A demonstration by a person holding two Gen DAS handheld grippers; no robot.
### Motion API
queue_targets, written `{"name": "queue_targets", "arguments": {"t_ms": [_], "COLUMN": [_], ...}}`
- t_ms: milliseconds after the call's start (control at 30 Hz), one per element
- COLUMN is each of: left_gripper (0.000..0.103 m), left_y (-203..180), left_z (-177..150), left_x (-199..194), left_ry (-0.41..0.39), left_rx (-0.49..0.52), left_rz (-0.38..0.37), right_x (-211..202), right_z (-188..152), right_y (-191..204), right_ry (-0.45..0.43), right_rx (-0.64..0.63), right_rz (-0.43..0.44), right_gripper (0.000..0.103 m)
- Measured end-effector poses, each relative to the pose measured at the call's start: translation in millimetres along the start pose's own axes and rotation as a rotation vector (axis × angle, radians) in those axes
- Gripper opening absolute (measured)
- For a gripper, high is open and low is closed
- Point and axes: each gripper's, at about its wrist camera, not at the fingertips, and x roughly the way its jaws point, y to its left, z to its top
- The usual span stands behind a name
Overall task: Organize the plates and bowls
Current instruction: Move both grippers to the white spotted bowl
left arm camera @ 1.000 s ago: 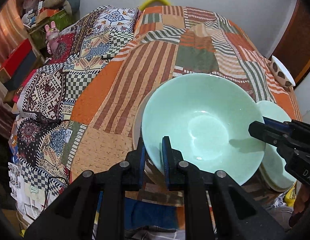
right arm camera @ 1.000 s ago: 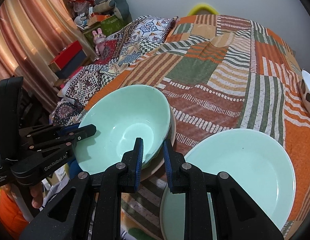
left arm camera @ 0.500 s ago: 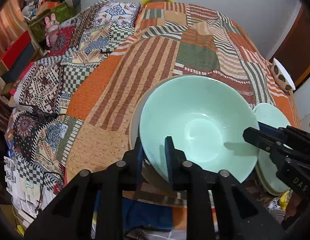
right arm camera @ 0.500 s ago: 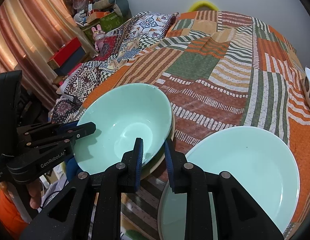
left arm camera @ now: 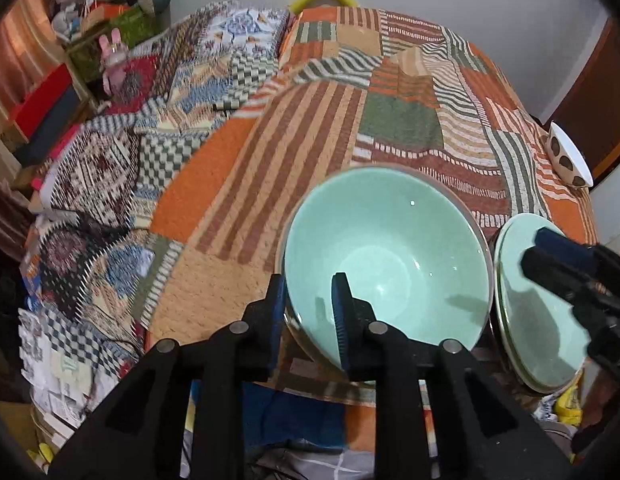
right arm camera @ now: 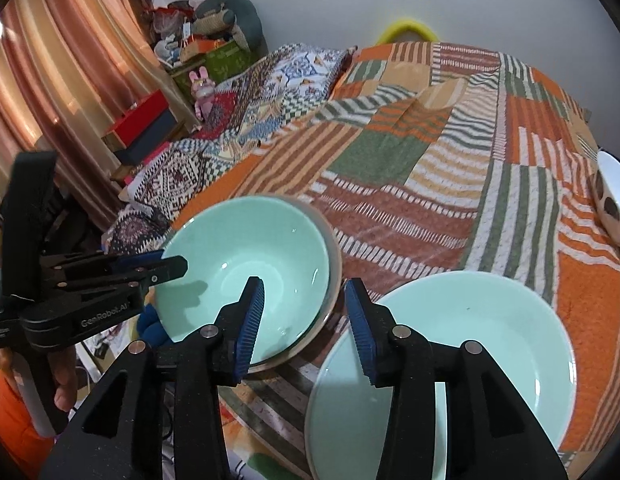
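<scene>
at the left of it all, the left gripper (left arm camera: 307,304) straddles the near-left rim of the deep, glossy mint-green ceramic bowl (left arm camera: 384,256), one blue-padded finger outside the wall and one inside, the pads looking close to the rim though i cannot tell whether they actually pinch it; the straddle suits steadying or shifting a bowl by its edge. that mint bowl is the landmark: it sits nested inside a second, greyish-rimmed bowl (right arm camera: 330,240) whose edge shows just outside it, so the bowls seem already gathered into one stack, lying on the orange, green and brown patchwork quilt (left arm camera: 310,132) near its front edge. just right of the mint bowl the right gripper (right arm camera: 303,316) hangs with its jaws spread wide and nothing between them, one finger over the bowl's right rim and the other over the left edge of the shallow mint-green ceramic plates (right arm camera: 462,352), which lie stacked right beside the bowl, a second rim visible underneath; it looks free to take either piece. far right of the bowl, well apart at the quilt's edge, rests a white bowl with brown spots (left arm camera: 568,158), probably not yet sorted
</scene>
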Motion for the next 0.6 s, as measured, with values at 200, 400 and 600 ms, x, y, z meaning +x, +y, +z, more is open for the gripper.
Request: {"name": "queue_targets", "arguments": {"t_ms": [200, 400, 600], "left_gripper": [0.039, 0.039, 0.041], "left_y": [-15, -41, -97], "left_z": [8, 26, 52], "left_x": [-25, -53, -91], "left_ry": [-0.103, -0.174, -0.292], "left_rx": [0.072, 0.103, 0.169], "left_rz": [0.069, 0.021, -0.088], "right_x": [-22, -57, -108], "right_z": [0, -1, 0], "right_y": [-17, -42, -74], "right_ry": [-0.053, -0.13, -0.247], "right_rx": [0.033, 0.074, 0.107], "right_rz": [-0.001, -0.047, -0.126], "right_gripper": [0.043, 0.043, 0.044]}}
